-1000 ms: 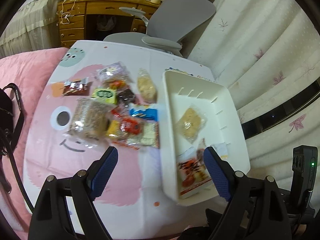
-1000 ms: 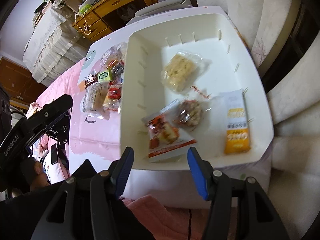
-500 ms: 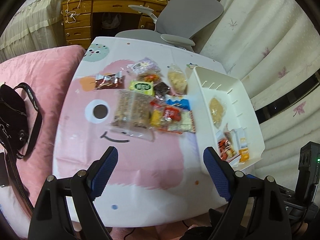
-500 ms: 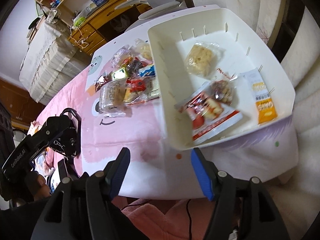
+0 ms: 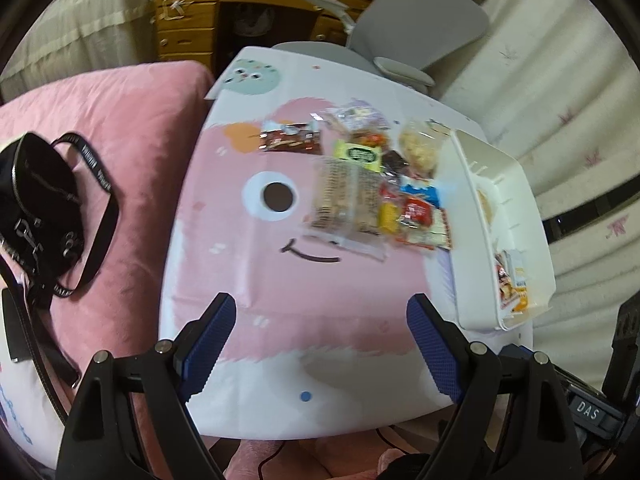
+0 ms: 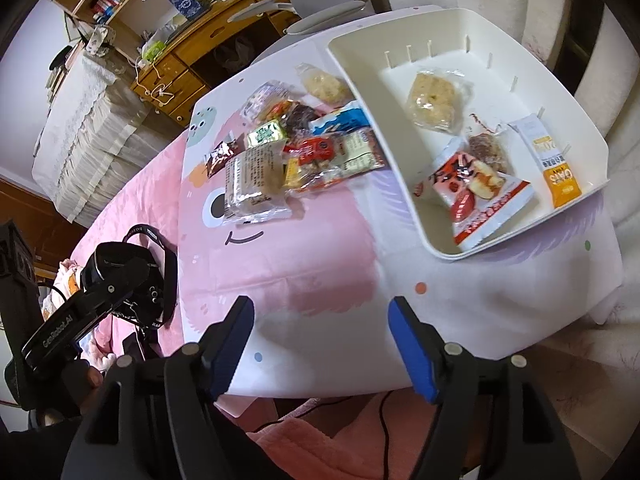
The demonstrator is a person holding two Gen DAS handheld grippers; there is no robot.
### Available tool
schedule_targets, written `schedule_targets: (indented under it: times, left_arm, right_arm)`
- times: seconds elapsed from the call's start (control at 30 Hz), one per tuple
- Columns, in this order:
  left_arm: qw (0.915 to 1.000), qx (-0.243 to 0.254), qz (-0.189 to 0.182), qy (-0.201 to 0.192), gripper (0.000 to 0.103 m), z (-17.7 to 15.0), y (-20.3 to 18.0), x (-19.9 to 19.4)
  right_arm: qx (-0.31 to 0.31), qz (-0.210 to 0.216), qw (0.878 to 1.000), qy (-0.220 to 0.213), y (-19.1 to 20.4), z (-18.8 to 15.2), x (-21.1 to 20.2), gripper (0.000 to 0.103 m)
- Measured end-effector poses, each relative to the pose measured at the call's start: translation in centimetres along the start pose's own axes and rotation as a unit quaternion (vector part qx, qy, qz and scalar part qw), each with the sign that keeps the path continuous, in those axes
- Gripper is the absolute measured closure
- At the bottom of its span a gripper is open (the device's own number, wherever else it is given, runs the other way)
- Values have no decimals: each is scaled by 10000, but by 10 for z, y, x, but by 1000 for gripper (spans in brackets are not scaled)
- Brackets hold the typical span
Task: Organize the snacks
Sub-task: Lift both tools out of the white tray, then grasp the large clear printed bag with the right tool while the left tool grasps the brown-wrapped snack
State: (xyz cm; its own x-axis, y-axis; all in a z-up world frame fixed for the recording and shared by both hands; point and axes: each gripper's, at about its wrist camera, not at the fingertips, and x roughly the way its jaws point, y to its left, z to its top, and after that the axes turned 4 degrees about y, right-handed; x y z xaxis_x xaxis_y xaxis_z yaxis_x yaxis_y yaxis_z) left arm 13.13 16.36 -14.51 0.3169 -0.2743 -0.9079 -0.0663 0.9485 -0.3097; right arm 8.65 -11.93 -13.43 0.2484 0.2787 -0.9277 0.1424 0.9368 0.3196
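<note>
- Left wrist view: my left hand-held gripper [image 5: 320, 344] stands wide with nothing between its blue pads, hanging above bare pink cloth on the worktop [image 5: 280, 300].
- The snack pile [image 5: 372, 184] lies ahead, toward the far right part of the worktop, just beside the white bin [image 5: 516, 184]. The picture is a bit smeared, so small print is lost to me.
- The big clear-wrapped cake bar [image 5: 344, 200] sits nearest in the pile. I judge it light and soft, with slick film; I would take it across its short width, mid-body, and squeeze gently.
- The brown sachet [image 5: 290, 140] lies apart at the pile's far left, flat on the cloth. It looks thin, so I expect to pinch a crimped end, not the flat face.
- Right wrist view: my right hand-held gripper [image 6: 320, 328] is empty and its jaws are opening, over bare cloth near the front edge.
- The bin [image 6: 400, 128] holds four packets: a pale rice-cake pouch [image 6: 434, 98], a red-and-white bag [image 6: 476, 196], a small clear pouch with a brown cake [image 6: 488, 152] touching it, and an orange oat bar [image 6: 554, 160] along the right wall.
- The puffed pale pieces look brittle, in my judgement; too hard a squeeze would crush them.
- The blue-and-white packet [image 6: 340, 120] lies just beside the bin's near wall, overlapped by others, so its free edge seems the best hold.
</note>
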Motion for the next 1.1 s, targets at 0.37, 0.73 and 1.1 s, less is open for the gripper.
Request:
schedule_targets:
  times: [0.37,0.73,1.1]
  left_arm:
    - [9973,-595,379,198,17,26,44,13]
    - [9949,-616,571,554,17,92,43,43]
    - [9914,-482,725,979,17,166,38,99]
  right_arm:
    - [-277,-59,9996,17,34,15,29,25]
    - [-358,5,9993,-111,58,65,71,24]
    - [-813,-50,9965,-210,82,103,118,17]
